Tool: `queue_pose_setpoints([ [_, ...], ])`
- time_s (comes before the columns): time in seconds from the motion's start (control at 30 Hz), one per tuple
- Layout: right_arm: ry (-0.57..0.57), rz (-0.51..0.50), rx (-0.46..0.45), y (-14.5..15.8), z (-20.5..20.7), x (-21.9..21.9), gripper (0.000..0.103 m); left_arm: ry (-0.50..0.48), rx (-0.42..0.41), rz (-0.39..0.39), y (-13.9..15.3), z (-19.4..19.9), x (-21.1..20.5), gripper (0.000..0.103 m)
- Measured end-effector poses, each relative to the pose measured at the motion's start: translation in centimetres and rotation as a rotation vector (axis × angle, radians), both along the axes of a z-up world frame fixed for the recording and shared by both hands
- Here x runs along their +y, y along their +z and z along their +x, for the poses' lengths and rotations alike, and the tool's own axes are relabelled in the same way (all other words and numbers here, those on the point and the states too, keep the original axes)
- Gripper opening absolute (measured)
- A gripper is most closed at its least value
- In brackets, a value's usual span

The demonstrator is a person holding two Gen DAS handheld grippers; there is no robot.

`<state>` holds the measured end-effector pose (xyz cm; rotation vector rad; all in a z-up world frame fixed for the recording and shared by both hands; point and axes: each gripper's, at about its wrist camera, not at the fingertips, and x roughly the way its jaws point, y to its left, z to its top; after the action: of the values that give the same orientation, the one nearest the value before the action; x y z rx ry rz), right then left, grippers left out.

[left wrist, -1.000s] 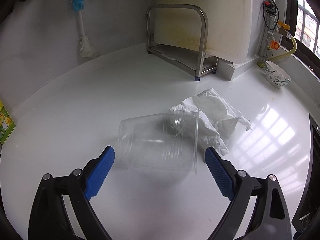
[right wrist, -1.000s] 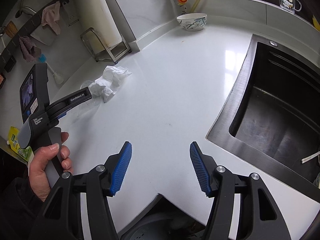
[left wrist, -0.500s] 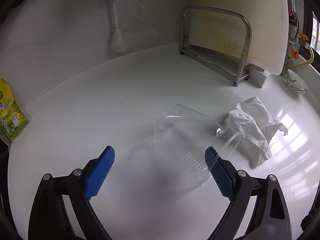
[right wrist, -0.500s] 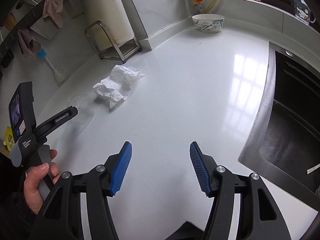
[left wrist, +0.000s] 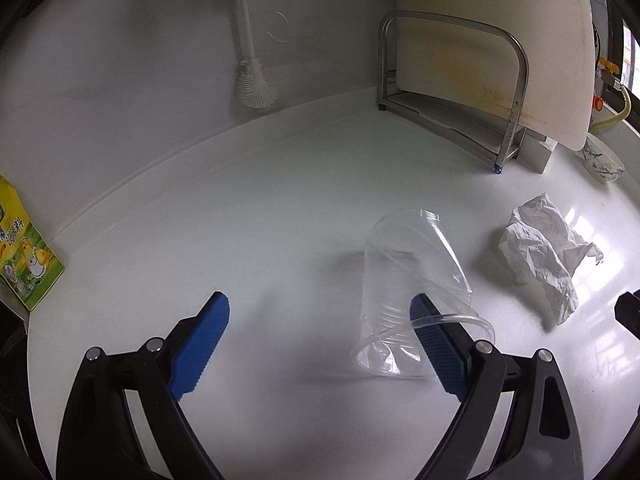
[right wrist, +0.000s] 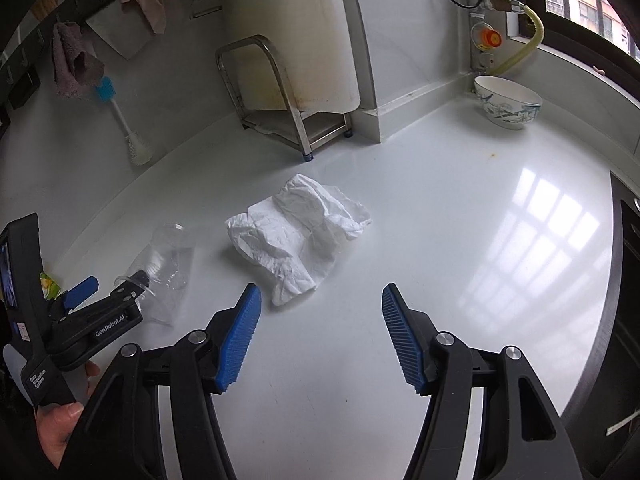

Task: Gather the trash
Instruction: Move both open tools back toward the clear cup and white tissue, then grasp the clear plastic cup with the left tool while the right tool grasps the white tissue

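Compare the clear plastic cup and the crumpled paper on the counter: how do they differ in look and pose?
The clear plastic cup is see-through and ribbed; the crumpled paper is opaque white and creased. The cup lies on its side with its rim toward the open left gripper, one finger inside the rim; the paper lies flat ahead of the open right gripper, untouched. Both lie on the white counter, apart from each other.

Bare counter (right wrist: 460,240) right of tissue (right wrist: 296,232); cup (left wrist: 408,280) (lying) crowds its left
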<state>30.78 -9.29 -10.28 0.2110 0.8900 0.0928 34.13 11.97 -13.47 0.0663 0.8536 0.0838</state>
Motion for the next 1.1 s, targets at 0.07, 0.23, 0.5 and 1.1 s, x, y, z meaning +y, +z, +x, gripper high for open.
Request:
queue_pose_setpoints([
  [0.07, 0.018, -0.006, 0.005, -0.2, 1.3, 0.4, 0.061, -0.021, 0.006, -0.008, -0.2, 0.3, -0.1, 0.09],
  [0.23, 0.083, -0.048, 0.015, -1.1, 3.8, 2.0, 0.061, -0.057, 0.028, -0.015, -0.9, 1.4, -0.5, 0.093],
  [0.5, 0.109, -0.101, 0.051, -2.7, 7.1, 3.8, 0.061, -0.065, 0.007, -0.039, -0.9, 2.2, -0.6, 0.085],
  [1.1, 0.104, 0.031, 0.067, -2.5, 4.8, 4.2, 0.004, -0.125, 0.043, -0.126, -0.3, 1.3, -0.9, 0.01],
])
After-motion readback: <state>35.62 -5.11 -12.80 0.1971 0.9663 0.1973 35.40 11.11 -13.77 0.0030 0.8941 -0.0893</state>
